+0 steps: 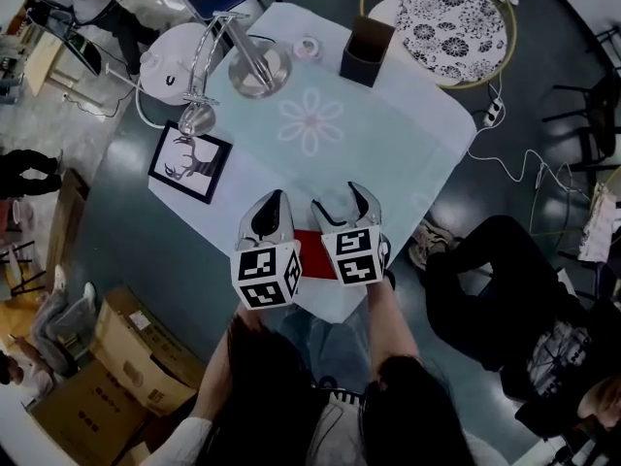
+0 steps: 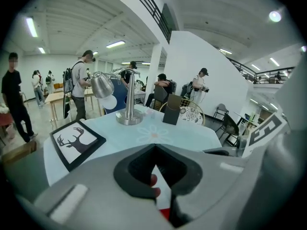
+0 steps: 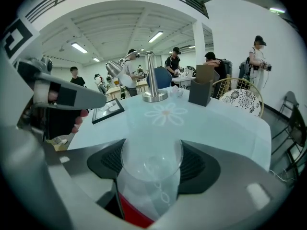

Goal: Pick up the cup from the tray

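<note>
A clear glass cup (image 3: 151, 171) with a faint flower print stands between the jaws of my right gripper (image 3: 152, 152), and both dark pads press on its sides. Below it lies the red tray (image 3: 134, 217); I cannot tell whether the cup's base touches it. In the head view the tray (image 1: 312, 253) sits at the table's near edge between the two marker cubes. There my right gripper (image 1: 340, 202) stands spread around the barely visible cup. My left gripper (image 1: 272, 202) is just left of it, jaws together. The left gripper view shows its tips (image 2: 154, 147) meeting, with nothing held.
On the white tablecloth (image 1: 388, 153) stand a metal desk lamp (image 1: 247, 61), a framed deer picture (image 1: 190, 161) and a dark box (image 1: 366, 51). A round patterned chair (image 1: 451, 17) is behind the table. A person in black (image 1: 505, 289) sits at right, and cardboard boxes (image 1: 126, 357) lie at left.
</note>
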Demonstrator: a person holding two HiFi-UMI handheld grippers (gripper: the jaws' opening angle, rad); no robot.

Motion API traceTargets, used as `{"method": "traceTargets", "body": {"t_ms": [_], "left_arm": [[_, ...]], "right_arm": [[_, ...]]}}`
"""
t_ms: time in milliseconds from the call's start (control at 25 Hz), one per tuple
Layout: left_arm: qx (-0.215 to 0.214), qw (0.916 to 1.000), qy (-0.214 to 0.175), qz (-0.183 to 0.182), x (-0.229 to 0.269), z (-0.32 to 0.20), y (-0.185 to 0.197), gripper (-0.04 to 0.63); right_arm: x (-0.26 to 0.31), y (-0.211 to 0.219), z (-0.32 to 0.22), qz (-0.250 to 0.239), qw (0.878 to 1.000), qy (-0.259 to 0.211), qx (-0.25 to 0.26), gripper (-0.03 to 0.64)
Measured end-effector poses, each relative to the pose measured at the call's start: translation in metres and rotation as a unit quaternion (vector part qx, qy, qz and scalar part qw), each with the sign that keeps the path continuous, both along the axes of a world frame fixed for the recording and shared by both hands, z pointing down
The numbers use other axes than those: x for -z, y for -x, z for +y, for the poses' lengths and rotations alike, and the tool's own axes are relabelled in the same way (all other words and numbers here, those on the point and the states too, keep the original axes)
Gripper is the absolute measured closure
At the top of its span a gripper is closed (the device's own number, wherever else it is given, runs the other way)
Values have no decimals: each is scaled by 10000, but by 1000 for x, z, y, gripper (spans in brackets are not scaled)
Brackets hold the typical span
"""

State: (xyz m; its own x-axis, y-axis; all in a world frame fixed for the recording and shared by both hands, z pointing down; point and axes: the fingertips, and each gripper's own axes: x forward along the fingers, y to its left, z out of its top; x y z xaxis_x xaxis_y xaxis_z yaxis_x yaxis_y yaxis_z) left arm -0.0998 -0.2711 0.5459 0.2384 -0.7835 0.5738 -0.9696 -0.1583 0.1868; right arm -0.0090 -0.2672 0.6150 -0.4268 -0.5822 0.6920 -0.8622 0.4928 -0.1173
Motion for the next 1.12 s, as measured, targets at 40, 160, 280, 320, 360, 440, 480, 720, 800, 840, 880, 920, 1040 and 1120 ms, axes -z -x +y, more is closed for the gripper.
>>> {"method": "traceTargets", "body": {"t_ms": [40, 160, 280, 320, 360, 440, 480, 720, 800, 840, 880, 920, 1040, 1120], "left_arm": [[-22, 10000, 36, 10, -2, 1, 1, 595], [-118, 9999, 111, -54, -7, 5, 2, 595], [-97, 9998, 158, -65, -10, 10, 3, 595], [-93, 9998, 176, -74, -11, 11, 2, 595], [-94, 9997, 196, -81, -12, 13, 2, 595], [-131, 9995, 272, -59, -16, 17, -1, 595], [-173, 9993, 338, -36, -19, 19, -3, 595], [-292, 9982, 524, -17, -29, 27, -6, 595], [-303, 9984, 474, -9, -25, 27, -7, 595], [-306, 9986, 437, -9, -23, 26, -7, 595], [-303, 9987, 398, -4, -20, 26, -7, 595], [-297, 9989, 356, 7, -16, 25, -7, 595], [-295, 9993, 222, 44, -2, 24, -8, 595], [-309, 9994, 142, 52, 7, 26, -9, 595]], "right_arm": [[-2, 0, 1, -28, 10000, 32, -44, 273], [-6, -1, 4, -32, 9999, 64, -71, 272], [-7, 1, 5, 91, 9999, 40, 40, 272], [-7, 2, 5, 82, 10000, 25, 48, 270], [-6, 3, 5, 31, 10000, 7, 54, 267], [-3, 5, 7, -208, 9998, -12, 79, 255], [-2, 7, 8, -314, 9995, -10, 100, 233], [3, 2, 10, -418, 9990, -111, 63, 184], [10, 0, 11, -396, 9990, -172, 67, 184], [14, 0, 11, -389, 9990, -229, 66, 184], [19, -1, 11, -390, 9988, -287, 65, 184], [24, -1, 12, -401, 9986, -336, 70, 184], [38, 0, 16, -482, 9979, -408, 126, 183], [46, 0, 20, -493, 9978, -431, 116, 183]]}}
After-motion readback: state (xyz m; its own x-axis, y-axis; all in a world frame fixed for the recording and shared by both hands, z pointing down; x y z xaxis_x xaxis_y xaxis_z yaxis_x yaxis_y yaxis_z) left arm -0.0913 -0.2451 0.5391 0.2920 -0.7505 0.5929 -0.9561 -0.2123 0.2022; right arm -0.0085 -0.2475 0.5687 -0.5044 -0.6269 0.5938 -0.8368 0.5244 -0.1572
